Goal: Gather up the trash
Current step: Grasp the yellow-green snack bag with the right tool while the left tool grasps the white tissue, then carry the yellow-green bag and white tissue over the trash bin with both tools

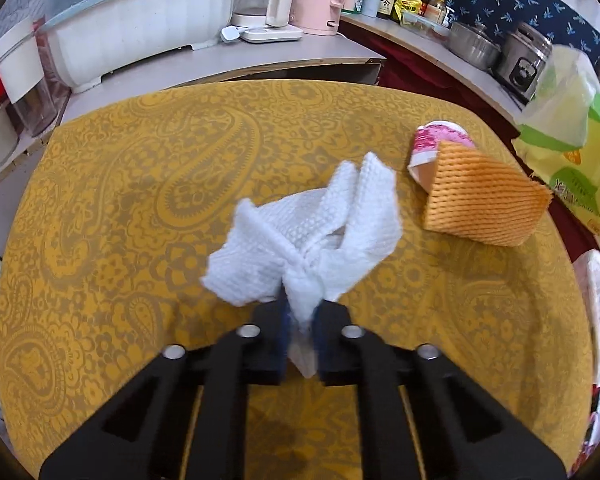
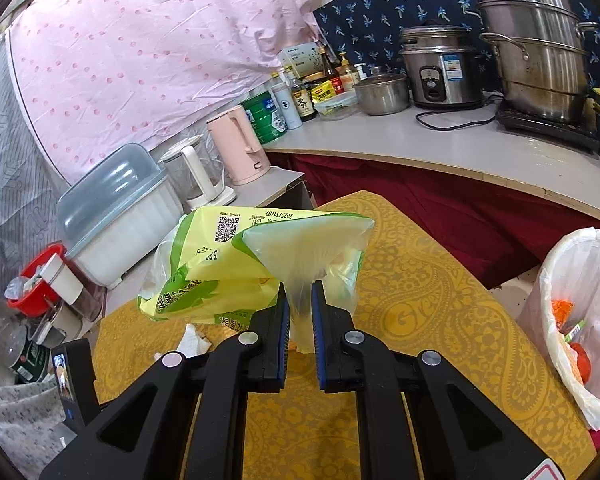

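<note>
A crumpled white paper towel (image 1: pixel 308 236) lies on the yellow patterned tablecloth (image 1: pixel 140 184), and my left gripper (image 1: pixel 302 306) is shut on its near end. Beyond it to the right, a pink-and-white paper cup (image 1: pixel 440 140) lies on its side under an orange foam net sleeve (image 1: pixel 484 200). My right gripper (image 2: pixel 300 298) is shut on a yellow-green plastic bag (image 2: pixel 236 256), which hangs above the table; the same plastic bag (image 1: pixel 576 140) shows at the right edge of the left wrist view. A bin with a white liner (image 2: pixel 580 292) stands right of the table with orange scraps inside.
Behind the table a counter (image 2: pixel 440 140) carries a pink kettle (image 2: pixel 240 144), a white kettle (image 2: pixel 192 172), a lidded dish rack (image 2: pixel 116 216), bottles, a rice cooker (image 2: pixel 440 68) and a steel steamer (image 2: pixel 536 48). A red curtain (image 2: pixel 440 216) hangs below the counter.
</note>
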`<control>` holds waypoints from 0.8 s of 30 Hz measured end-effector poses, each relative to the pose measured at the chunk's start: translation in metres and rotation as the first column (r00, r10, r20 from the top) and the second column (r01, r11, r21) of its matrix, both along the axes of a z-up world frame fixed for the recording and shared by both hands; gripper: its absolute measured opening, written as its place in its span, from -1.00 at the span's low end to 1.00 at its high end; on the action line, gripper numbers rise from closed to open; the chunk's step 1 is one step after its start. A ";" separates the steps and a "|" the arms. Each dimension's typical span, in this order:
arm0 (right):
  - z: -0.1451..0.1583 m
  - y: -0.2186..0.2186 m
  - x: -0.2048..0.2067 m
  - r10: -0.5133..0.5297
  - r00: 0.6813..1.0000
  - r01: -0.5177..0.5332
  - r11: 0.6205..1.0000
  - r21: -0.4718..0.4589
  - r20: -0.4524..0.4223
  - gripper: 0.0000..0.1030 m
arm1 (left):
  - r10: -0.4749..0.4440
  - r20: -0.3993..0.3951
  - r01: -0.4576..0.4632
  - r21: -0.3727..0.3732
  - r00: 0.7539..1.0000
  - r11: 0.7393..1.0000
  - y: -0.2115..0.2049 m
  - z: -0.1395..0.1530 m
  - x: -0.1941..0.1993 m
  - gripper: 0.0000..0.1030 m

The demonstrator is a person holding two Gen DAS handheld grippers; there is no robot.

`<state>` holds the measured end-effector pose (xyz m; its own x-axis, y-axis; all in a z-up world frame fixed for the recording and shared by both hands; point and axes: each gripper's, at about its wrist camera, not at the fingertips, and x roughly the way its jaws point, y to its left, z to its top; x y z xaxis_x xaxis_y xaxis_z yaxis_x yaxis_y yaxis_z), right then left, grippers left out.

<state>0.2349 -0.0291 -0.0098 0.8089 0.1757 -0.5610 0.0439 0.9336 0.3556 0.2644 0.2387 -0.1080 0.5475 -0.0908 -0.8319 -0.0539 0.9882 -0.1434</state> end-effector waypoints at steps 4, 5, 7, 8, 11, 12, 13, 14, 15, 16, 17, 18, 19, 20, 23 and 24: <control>0.008 -0.015 -0.014 -0.019 1.000 0.019 1.000 0.003 0.017 -0.80 | -0.006 0.035 0.006 -0.011 0.999 1.000 -0.013 0.021 -0.017 -0.87; 0.010 -0.019 -0.018 -0.024 0.999 0.024 1.000 0.005 0.021 -0.81 | -0.009 0.043 0.010 -0.015 0.999 1.000 -0.018 0.026 -0.020 -0.87; 0.015 -0.029 -0.026 -0.037 0.999 0.036 0.999 0.014 0.030 -0.81 | -0.017 0.061 0.018 -0.019 0.998 1.000 -0.028 0.037 -0.027 -0.88; 0.017 -0.034 -0.031 -0.042 0.999 0.042 0.999 0.016 0.034 -0.80 | -0.027 0.074 0.029 -0.020 0.997 0.999 -0.036 0.045 -0.033 -0.88; 0.022 -0.050 -0.046 -0.062 0.997 0.061 0.998 0.022 0.046 -0.80 | -0.058 0.107 0.060 -0.022 0.993 0.998 -0.060 0.065 -0.047 -0.88; 0.024 -0.058 -0.052 -0.073 0.996 0.071 0.997 0.026 0.051 -0.80 | -0.067 0.116 0.070 -0.025 0.991 0.997 -0.067 0.070 -0.051 -0.88; 0.025 -0.063 -0.056 -0.080 0.995 0.078 0.997 0.029 0.054 -0.80 | -0.078 0.125 0.082 -0.028 0.989 0.996 -0.075 0.075 -0.055 -0.88; 0.026 -0.071 -0.062 -0.091 0.994 0.090 0.995 0.034 0.057 -0.81 | -0.093 0.136 0.098 -0.029 0.986 0.995 -0.086 0.082 -0.059 -0.88; 0.027 -0.076 -0.066 -0.100 0.993 0.097 0.995 0.037 0.060 -0.80 | -0.106 0.145 0.111 -0.028 0.984 0.993 -0.094 0.089 -0.061 -0.88; 0.028 -0.084 -0.072 -0.111 0.992 0.109 0.993 0.041 0.063 -0.80 | -0.121 0.154 0.126 -0.029 0.981 0.992 -0.103 0.094 -0.065 -0.88; 0.030 -0.092 -0.078 -0.123 0.990 0.120 0.992 0.045 0.067 -0.80 | -0.137 0.165 0.143 -0.027 0.977 0.989 -0.114 0.100 -0.069 -0.88; 0.030 -0.099 -0.083 -0.134 0.989 0.131 0.990 0.048 0.070 -0.80 | -0.154 0.175 0.161 -0.026 0.972 0.987 -0.125 0.106 -0.072 -0.88; 0.031 -0.107 -0.089 -0.148 0.986 0.144 0.988 0.054 0.073 -0.80 | -0.165 0.181 0.173 -0.026 0.969 0.985 -0.133 0.110 -0.075 -0.88; 0.032 -0.114 -0.094 -0.160 0.984 0.156 0.986 0.058 0.075 -0.80 | -0.185 0.190 0.193 -0.025 0.964 0.981 -0.144 0.116 -0.079 -0.88; 0.033 -0.137 -0.109 -0.199 0.977 0.194 0.978 0.074 0.081 -0.81 | -0.235 0.207 0.244 -0.019 0.950 0.970 -0.174 0.125 -0.089 -0.88; 0.033 -0.146 -0.115 -0.215 0.973 0.208 0.975 0.080 0.082 -0.80 | -0.250 0.211 0.260 -0.019 0.945 0.966 -0.182 0.128 -0.092 -0.88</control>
<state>0.1197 -0.1748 0.0229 0.8783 0.0316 -0.4772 0.2027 0.8792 0.4313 0.1727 0.0566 0.0197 0.6595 -0.2850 -0.6956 0.2342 0.9572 -0.1702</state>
